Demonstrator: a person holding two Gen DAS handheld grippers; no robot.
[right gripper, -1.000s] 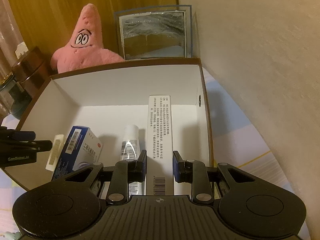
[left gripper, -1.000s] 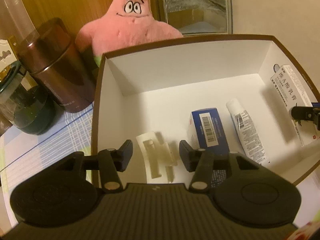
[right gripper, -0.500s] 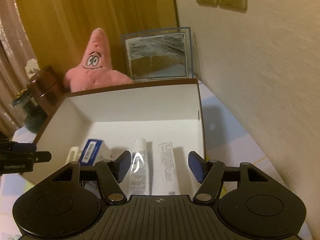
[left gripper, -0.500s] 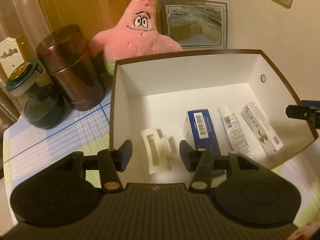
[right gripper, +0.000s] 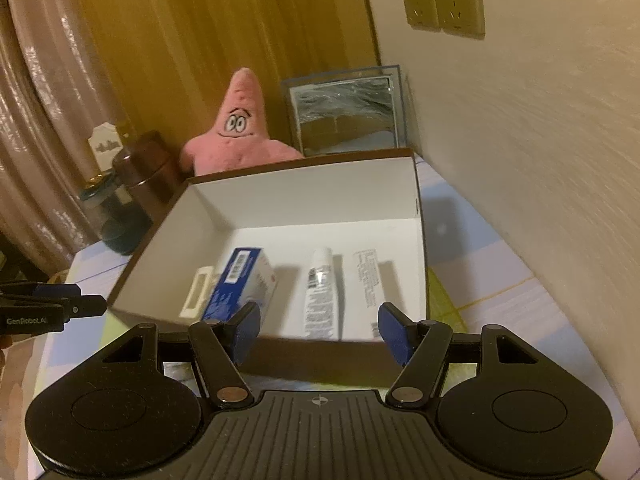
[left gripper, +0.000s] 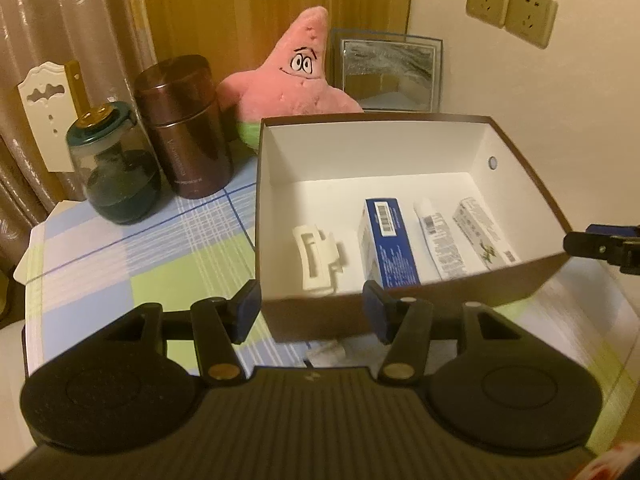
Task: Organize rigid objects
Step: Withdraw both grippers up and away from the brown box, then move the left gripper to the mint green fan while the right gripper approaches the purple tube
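Note:
A brown box with a white inside (left gripper: 276,200) (right gripper: 320,196) stands on the checked tablecloth. On its floor lie a white hair clip (left gripper: 316,258) (right gripper: 196,292), a blue carton (left gripper: 386,240) (right gripper: 240,284), a white tube (left gripper: 438,240) (right gripper: 320,296) and a long white carton (left gripper: 482,232) (right gripper: 370,280). My left gripper (left gripper: 311,304) hangs in front of the box's near wall, its jaws opening with nothing between them. My right gripper (right gripper: 320,320) is open and empty above the near rim; its fingers (left gripper: 592,242) show at the box's right corner.
Behind the box sit a pink star plush (left gripper: 296,84), a framed mirror (left gripper: 388,72), a brown tin canister (left gripper: 186,128) and a green-lidded glass jar (left gripper: 116,172). A wall with sockets (left gripper: 512,12) runs close on the right. A small white scrap (left gripper: 326,352) lies before the box.
Both grippers have drawn back and up out of the box. The right gripper opened and let go of the long white carton, which now lies flat in the box. The left jaws widened.

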